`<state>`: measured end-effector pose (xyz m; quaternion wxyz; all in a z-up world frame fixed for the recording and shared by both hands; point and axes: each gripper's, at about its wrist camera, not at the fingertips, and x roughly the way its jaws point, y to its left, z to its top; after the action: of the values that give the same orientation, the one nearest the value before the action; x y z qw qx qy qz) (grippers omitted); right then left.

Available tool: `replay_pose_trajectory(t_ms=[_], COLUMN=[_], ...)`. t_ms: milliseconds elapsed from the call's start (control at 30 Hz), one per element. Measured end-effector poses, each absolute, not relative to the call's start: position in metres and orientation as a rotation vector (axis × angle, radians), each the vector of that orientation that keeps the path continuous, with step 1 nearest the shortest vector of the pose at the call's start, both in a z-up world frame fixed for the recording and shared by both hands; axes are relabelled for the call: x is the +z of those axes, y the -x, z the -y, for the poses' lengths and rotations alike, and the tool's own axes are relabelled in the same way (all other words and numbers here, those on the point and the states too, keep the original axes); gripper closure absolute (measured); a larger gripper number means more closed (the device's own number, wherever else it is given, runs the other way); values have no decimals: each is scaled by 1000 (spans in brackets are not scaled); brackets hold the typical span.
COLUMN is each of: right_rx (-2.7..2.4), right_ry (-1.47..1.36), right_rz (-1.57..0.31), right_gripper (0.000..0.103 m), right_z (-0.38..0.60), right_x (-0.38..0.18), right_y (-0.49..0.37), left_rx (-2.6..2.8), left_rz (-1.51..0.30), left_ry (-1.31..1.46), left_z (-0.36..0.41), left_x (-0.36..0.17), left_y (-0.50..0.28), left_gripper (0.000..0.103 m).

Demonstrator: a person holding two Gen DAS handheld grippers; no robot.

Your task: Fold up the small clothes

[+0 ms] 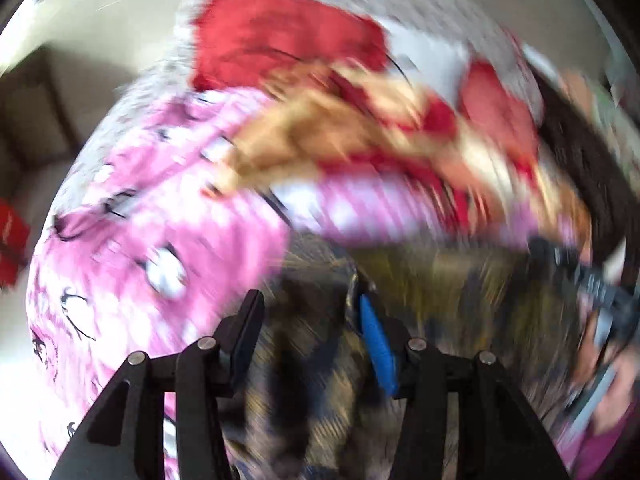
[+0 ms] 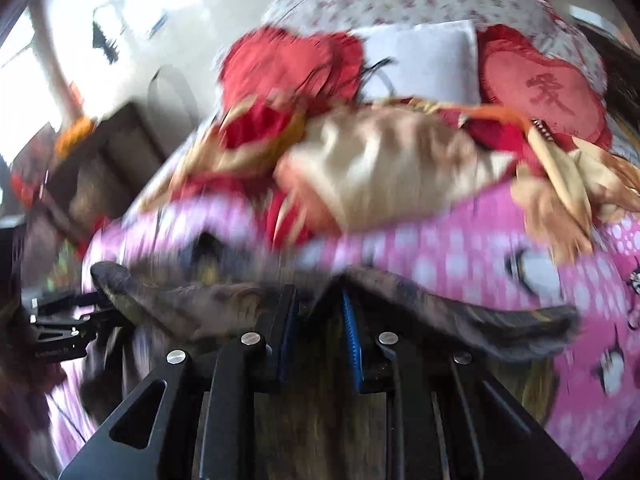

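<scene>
Two grippers, left [image 1: 308, 320] and right [image 2: 318, 304], fingers apart over dark plaid cloth [image 1: 440, 300] on the pink blanket [image 1: 132, 220], nothing clamped.

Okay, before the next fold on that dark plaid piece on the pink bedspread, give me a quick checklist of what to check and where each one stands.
1. Left claw open, dark plaid garment beneath it: ok, its fingers stand apart.
2. Right claw gripping the garment's edge: cannot tell; cloth lies across the narrow gap, blurred.
3. Garment lying flat: not ok; in the right wrist view its edge humps up in folds.
4. Room on the pink bedspread: ok to the garment's side.
5. Tan and red clothes pile clear of the garment: cannot tell; it sits just behind.
6. Sharp view: not ok, both pictures are smeared.
</scene>
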<state>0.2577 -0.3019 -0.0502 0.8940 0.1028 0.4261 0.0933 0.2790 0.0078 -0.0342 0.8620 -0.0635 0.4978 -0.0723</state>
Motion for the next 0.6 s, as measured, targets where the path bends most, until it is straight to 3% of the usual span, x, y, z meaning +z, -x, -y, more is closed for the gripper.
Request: replay_pose_trajectory(t_ms=[133,233,467,500,567,600], right_rx=[295,430,565,597,606,590], right_ry=[-272,-148,-90,-150,-217,-234], right_rz=[-844,-849,-993,-1035,-1088,-1100], right_gripper=[87,87,86,85,73,73], right_z=[285,236,144,138,131,126], right_x=[-29,-25,-59,-65,-74,-79], right_y=[-242,-211,-223,-228,-233,-236], left_rx=[-202,-249,-331,-346,-382,-386], left_rz=[-1004,-993,-1116,-1129,-1132,-1143], left_ry=[206,173,142,127,109,99], left_z=[-41,-55,-61,-59,-53,-49], left_x=[-19,-26,-70,-76,-87,-95], left_y=[-258,-218,-135,-124,-105,-101], left_gripper=[45,30,29,29,28,28])
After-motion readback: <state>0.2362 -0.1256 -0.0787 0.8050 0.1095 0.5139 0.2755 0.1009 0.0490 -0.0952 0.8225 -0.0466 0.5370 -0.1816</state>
